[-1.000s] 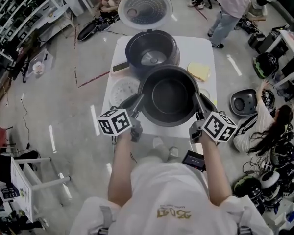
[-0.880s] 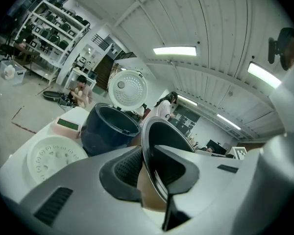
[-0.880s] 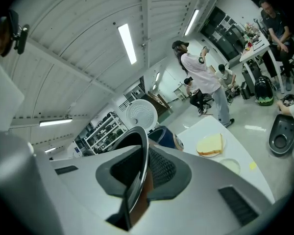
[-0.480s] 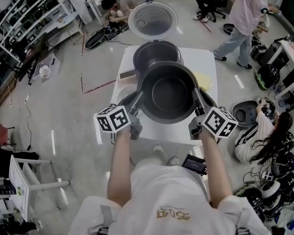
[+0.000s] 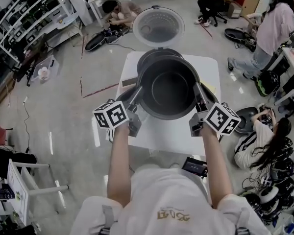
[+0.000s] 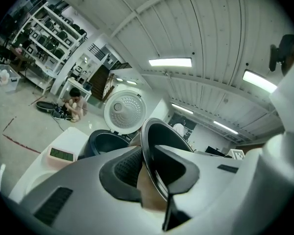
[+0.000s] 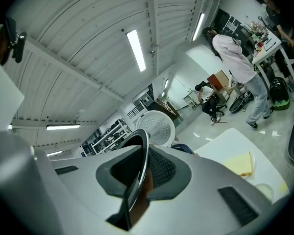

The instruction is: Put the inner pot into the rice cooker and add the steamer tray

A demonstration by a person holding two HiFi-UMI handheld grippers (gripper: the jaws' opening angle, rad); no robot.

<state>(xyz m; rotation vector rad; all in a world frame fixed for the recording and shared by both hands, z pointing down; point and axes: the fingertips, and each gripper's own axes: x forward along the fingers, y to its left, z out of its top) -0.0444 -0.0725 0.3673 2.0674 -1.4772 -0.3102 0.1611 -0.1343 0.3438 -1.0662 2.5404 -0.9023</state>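
**Inner pot carried on two claws toward the open cooker**

Below and ahead of both claws: one white surface [image 5: 176,136], serving as the base for the whole job. At its far end, just past the claw tips: one rice cooker [image 5: 157,52]. Above it, one lid [image 5: 158,26] swung up and back, judged left open to keep the well free for loading.

Between the two claws, raised off the surface and overlapping the cooker's mouth as seen from the head view: one inner pot [image 5: 169,87], mouth up. Gripped by the thin rim on opposite sides with left claw [image 5: 138,93] and right claw [image 5: 199,94]. Both pinched narrow on the metal, with one pad inside the wall and one outside. Probably held this way to share the weight and keep the pot level for a straight drop. Not yet seated in the cooker.

To the right of the right claw, flat on the surface: one yellow cloth [image 7: 240,164], clear of the carrying path. To the left of the left claw, beside the cooker: one small device with a green display [image 6: 61,154].

No steamer tray picked out for certain; possibly hidden beneath the pot and left claw.
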